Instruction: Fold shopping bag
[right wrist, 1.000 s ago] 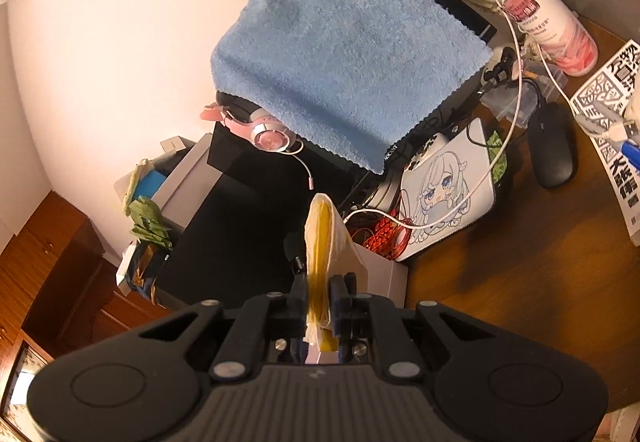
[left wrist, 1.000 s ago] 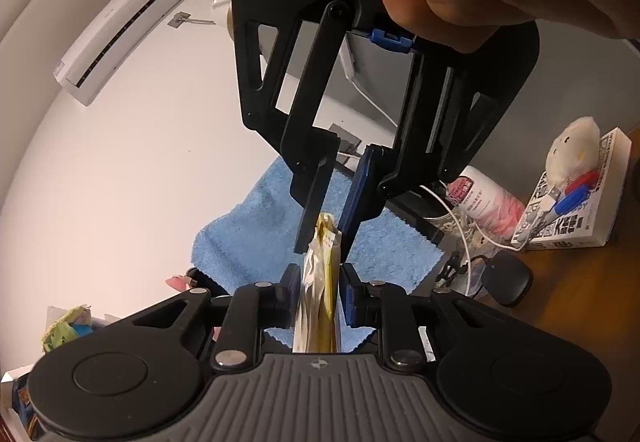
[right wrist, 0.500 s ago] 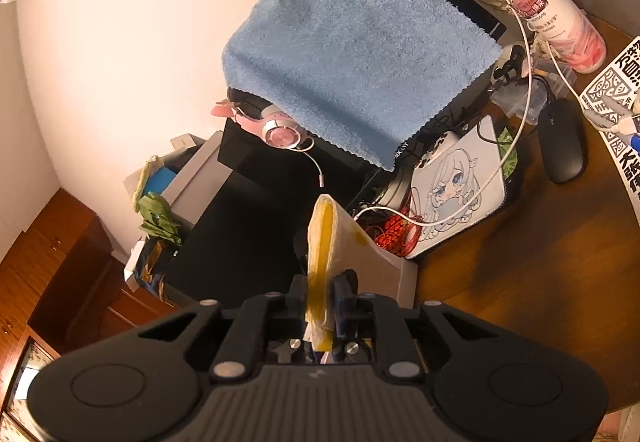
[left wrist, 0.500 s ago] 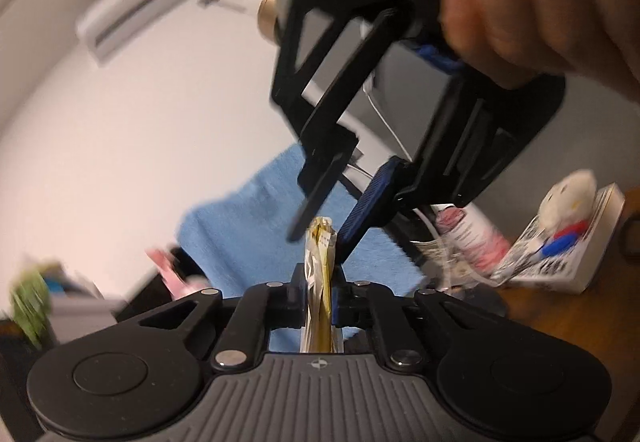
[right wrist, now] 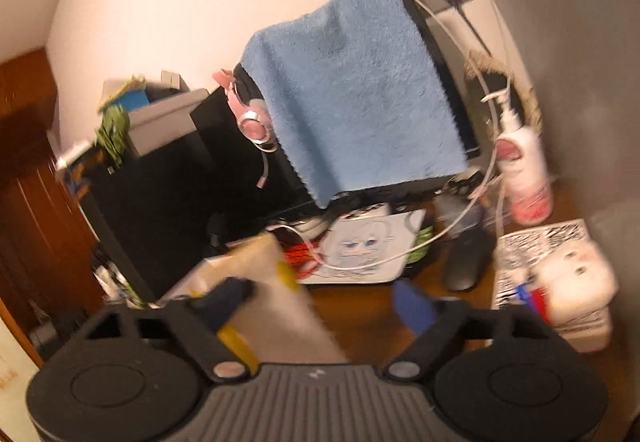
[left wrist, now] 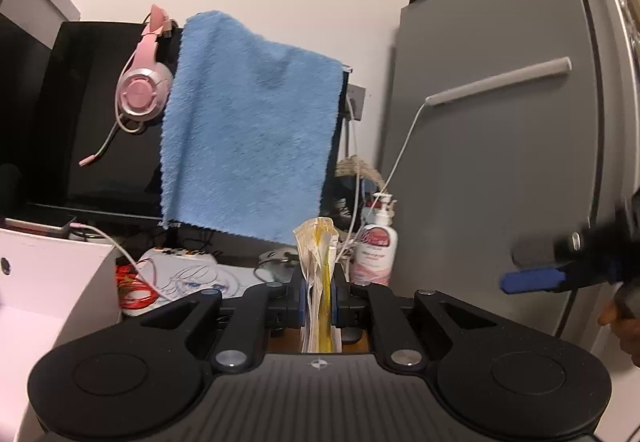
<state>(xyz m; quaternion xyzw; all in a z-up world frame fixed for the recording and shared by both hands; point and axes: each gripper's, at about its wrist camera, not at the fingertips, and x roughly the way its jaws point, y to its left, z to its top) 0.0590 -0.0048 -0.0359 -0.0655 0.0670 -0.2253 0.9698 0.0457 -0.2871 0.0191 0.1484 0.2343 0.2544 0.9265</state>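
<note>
The left tongs (left wrist: 319,304) are clamped on the folded shopping bag (left wrist: 319,282), which stands on edge between the pads, its long axis running up and away along the fingers. The right tongs (right wrist: 324,298) have just been opening and now stand wide apart. The bag leans against their left finger (right wrist: 224,300), so the left hand alone holds it.
</note>
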